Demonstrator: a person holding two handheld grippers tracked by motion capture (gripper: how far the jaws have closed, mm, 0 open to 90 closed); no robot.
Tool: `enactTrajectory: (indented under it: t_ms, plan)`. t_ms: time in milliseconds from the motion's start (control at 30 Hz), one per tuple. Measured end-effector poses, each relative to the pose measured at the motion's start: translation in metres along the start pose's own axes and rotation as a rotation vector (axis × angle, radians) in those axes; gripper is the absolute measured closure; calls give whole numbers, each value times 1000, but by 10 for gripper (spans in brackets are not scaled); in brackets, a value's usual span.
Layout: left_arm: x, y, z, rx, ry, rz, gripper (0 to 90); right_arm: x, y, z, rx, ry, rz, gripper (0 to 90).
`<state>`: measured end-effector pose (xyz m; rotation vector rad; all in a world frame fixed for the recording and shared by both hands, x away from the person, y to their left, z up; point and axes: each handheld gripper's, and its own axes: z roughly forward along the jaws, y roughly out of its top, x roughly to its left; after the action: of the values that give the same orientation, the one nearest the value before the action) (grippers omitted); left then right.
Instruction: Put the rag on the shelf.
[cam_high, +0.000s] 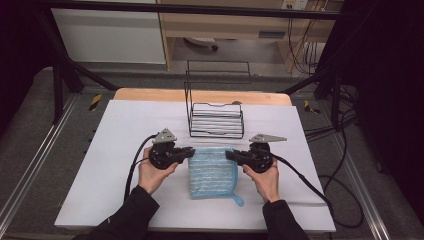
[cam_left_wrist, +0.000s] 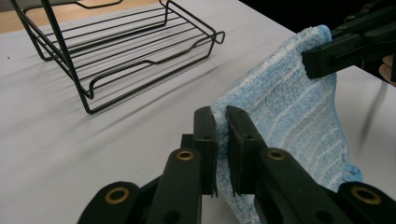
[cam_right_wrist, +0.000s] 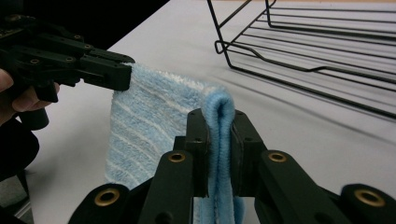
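- A blue striped cloth (cam_high: 212, 172) lies a little below the middle of the high view, on the white table cover (cam_high: 120, 150); its far edge is lifted between the two grippers, and its near part hangs down toward the table.
- The left gripper (cam_high: 189, 152) sits left of centre in that view, its jaws pressed together on the cloth's upper left corner.
- In the left gripper view, the jaws rise from the bottom centre and pinch the cloth's (cam_left_wrist: 289, 116) edge between them.
- The right gripper (cam_high: 231, 155) sits right of centre in the high view, pinching the cloth's upper right corner.
- In the right gripper view, a fold of cloth (cam_right_wrist: 154, 121) bulges up between the jaws at bottom centre.
- A loop (cam_high: 237, 199) sticks out from the cloth's lower right corner in the high view.
- A black wire basket (cam_high: 216, 120) stands just above the cloth, near it but apart.
- A hand (cam_high: 152, 175) and a hand (cam_high: 265, 180) hold the grippers, with dark sleeves reaching in from the bottom edge.
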<state>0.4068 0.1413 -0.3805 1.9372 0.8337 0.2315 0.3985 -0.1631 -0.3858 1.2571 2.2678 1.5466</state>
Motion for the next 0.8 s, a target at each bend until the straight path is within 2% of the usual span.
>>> enactTrajectory:
  t_ms: [500,800]
  plan:
    - [-10,15,-15,-65,9,28,828,11,11,-16,-73,-13,-39,807]
    - [-15,27,-24,-108,19,49,828,21,23,-29,-138,-18,-69,807]
